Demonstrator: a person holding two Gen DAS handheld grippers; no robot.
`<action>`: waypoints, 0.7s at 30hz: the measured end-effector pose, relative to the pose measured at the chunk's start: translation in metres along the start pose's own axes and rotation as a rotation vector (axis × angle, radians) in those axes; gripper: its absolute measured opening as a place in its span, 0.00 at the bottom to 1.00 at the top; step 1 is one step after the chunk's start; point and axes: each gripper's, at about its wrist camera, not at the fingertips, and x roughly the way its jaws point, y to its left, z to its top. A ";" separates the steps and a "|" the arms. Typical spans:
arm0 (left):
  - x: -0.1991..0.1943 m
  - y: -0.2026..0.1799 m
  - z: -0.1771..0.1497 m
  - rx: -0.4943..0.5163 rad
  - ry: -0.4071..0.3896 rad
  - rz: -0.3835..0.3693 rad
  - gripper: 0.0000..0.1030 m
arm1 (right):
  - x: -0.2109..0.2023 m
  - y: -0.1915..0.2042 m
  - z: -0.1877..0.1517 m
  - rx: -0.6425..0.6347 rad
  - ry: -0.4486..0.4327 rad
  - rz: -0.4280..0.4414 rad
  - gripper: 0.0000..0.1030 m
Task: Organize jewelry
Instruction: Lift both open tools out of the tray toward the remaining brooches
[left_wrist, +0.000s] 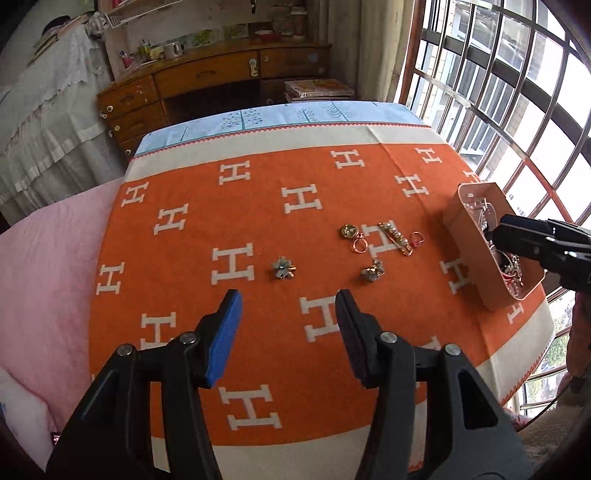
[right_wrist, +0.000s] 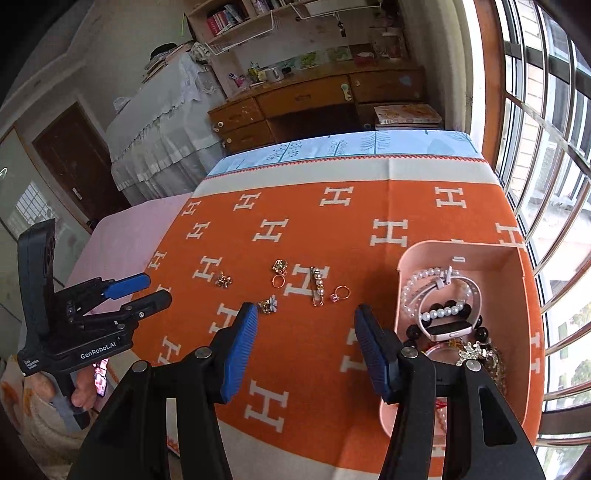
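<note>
Several loose jewelry pieces lie on the orange H-patterned cloth (left_wrist: 258, 206): a blue flower brooch (left_wrist: 282, 267), a gold flower piece (left_wrist: 373, 270), a gold ring cluster (left_wrist: 351, 234), a pearl pin (left_wrist: 395, 238) and a pink-stone ring (left_wrist: 417, 238). A pink box (right_wrist: 517, 258) at the right holds pearl bracelets (right_wrist: 436, 291), black beads and a watch band. My left gripper (left_wrist: 288, 306) is open and empty, hovering just short of the blue brooch. My right gripper (right_wrist: 306, 317) is open and empty beside the box's left wall, near the gold flower piece (right_wrist: 269, 304). The pearl pin (right_wrist: 317, 286) lies ahead of it.
The cloth covers a table with a pink blanket (left_wrist: 48, 280) to its left. A wooden dresser (left_wrist: 221, 85) stands beyond the far edge. A barred window (left_wrist: 517, 92) runs along the right side, close to the box (left_wrist: 480, 243).
</note>
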 end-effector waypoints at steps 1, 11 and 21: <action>0.004 0.002 -0.001 0.008 0.001 0.006 0.48 | 0.004 0.003 0.001 0.000 0.005 0.005 0.54; 0.065 0.015 -0.004 0.136 0.014 -0.031 0.48 | 0.066 0.035 -0.003 -0.066 0.094 0.014 0.54; 0.108 0.025 0.014 0.236 0.027 -0.095 0.46 | 0.109 0.044 -0.018 -0.134 0.138 -0.028 0.45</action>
